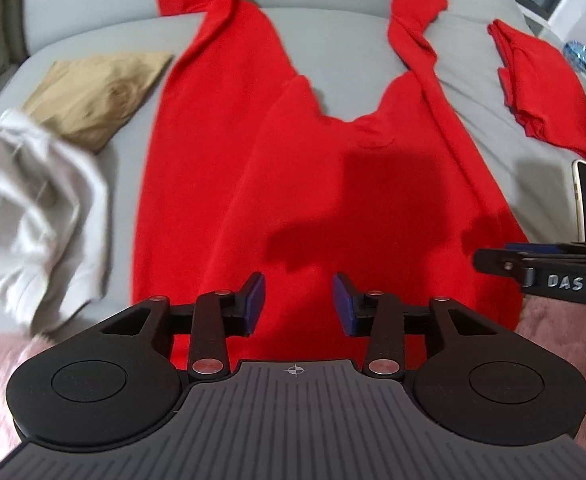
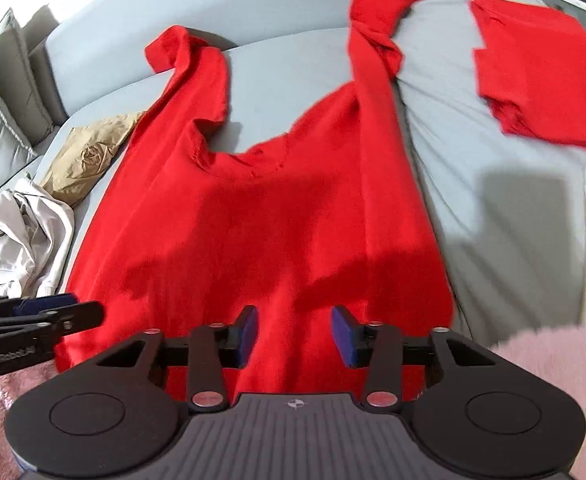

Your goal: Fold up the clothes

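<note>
- The left gripper (image 1: 297, 304) was black, with blue pads, silver pivot screws and a ribbed grey base.
- The right gripper (image 2: 295, 336) matched it, bearing white "DAS" lettering.

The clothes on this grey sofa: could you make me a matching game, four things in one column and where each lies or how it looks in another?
Things:
1. Big red garment
2. Small red garment
3. Tan cloth
4. White garment

Descriptions:
A. Crumpled in a heap at the left edge
B. Spread flat in the middle, sleeves stretched away
C. Folded up, far right
D. Lying wrinkled just beyond the heap

Pairs: 1-B, 2-C, 3-D, 4-A
</note>
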Demonstrator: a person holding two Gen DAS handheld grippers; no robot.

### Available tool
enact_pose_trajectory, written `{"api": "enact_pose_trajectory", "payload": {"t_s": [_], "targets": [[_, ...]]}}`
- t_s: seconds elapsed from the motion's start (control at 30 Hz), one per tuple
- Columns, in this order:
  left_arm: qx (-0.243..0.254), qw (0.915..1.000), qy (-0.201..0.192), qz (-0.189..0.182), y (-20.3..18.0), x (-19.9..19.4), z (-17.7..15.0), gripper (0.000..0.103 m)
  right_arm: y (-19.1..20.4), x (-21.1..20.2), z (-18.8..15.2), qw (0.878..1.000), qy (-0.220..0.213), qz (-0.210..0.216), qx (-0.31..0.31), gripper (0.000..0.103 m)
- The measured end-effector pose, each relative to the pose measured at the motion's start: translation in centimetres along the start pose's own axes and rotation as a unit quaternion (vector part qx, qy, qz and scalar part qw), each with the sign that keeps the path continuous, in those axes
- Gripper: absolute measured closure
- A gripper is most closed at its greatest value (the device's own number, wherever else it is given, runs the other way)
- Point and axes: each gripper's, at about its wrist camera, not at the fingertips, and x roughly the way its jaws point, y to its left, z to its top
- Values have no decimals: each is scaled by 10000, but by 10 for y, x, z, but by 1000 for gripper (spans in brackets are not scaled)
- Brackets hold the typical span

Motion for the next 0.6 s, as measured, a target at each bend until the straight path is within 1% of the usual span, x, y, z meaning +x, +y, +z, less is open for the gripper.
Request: {"api": "enact_pose_trajectory", "payload": {"t_s": [0.03,0.1,0.17,0.23,0.27,0.33,0.37,0.4,0.47,0.53,0.57,0.6], "targets": [[9,10000,1,6,0,2,2,56,1,4,5,10000,-14,8,-38,65],[85,9999,-38,86,-5,14,21,54,2,8,13,9999,-88,-10,-86,65],[96,9998,-78,126,-6,19,32,53,4,12,28,9995,-275,-62,-145,65],[163,9995,-58,262,-9,25,49,52,5,14,36,9991,-395,-74,-150,65],[235,9990,-73,360,-10,25,59,52,6,15,44,9985,-525,-83,-147,65],[367,9975,-223,553,-14,23,84,51,7,16,54,9969,-769,-116,-122,65],[397,9969,-398,544,-17,20,100,50,7,16,61,9952,-966,-155,-92,65],[423,9960,-578,528,-20,17,115,48,6,16,65,9941,-1070,-182,-71,65],[415,9931,-1039,361,-24,13,144,44,2,19,77,9902,-1362,-293,-38,64],[399,9889,-1409,232,-28,19,165,40,-1,26,84,9897,-1385,-365,-44,65],[407,9875,-1510,190,-28,24,169,40,-4,32,89,9901,-1342,-404,-40,65],[438,9852,-1657,93,-27,38,176,40,-5,37,91,9907,-1294,-429,-46,65]]}}
